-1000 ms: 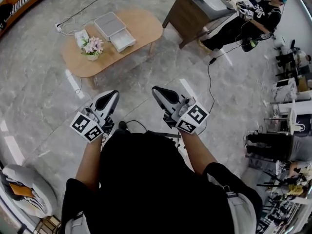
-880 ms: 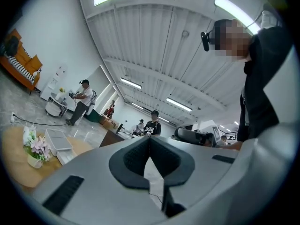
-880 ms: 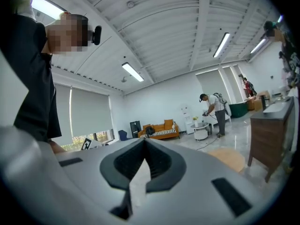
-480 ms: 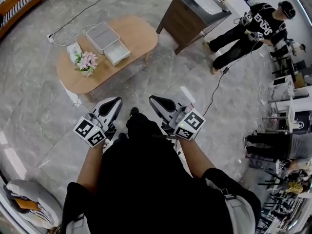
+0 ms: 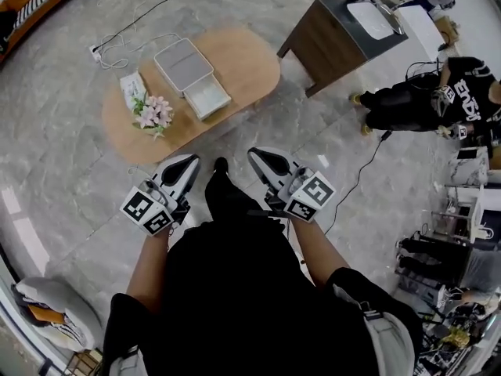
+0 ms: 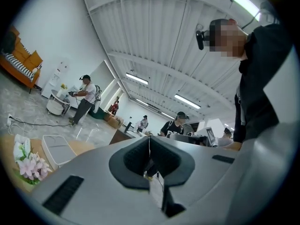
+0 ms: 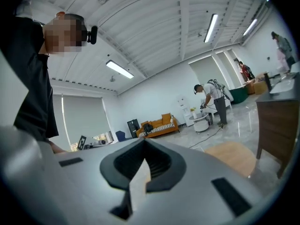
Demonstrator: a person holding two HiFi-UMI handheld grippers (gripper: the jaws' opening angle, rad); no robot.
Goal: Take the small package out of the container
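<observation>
On the oval wooden table [image 5: 243,57] stands a white container [image 5: 182,63] with its drawer [image 5: 208,100] pulled out toward me; I cannot make out a small package inside. My left gripper [image 5: 186,163] and right gripper [image 5: 256,155] hang level in front of my body, short of the table's near edge. Both are shut with nothing between the jaws. In the left gripper view the shut gripper [image 6: 149,144] points past the container [image 6: 58,149]. In the right gripper view the shut gripper [image 7: 144,142] points beside the table [image 7: 234,156].
A pot of pink flowers [image 5: 154,114] and a white pack [image 5: 131,87] sit left of the container. A dark cabinet [image 5: 325,41] stands beyond the table's right end. A person in black [image 5: 427,104] stands at the right, with a cable [image 5: 368,163] on the floor.
The table and container have drawn nearer in the head view as I walked toward them. Both grippers kept their pose, still shut. The person at the right has shifted lower in the view.
</observation>
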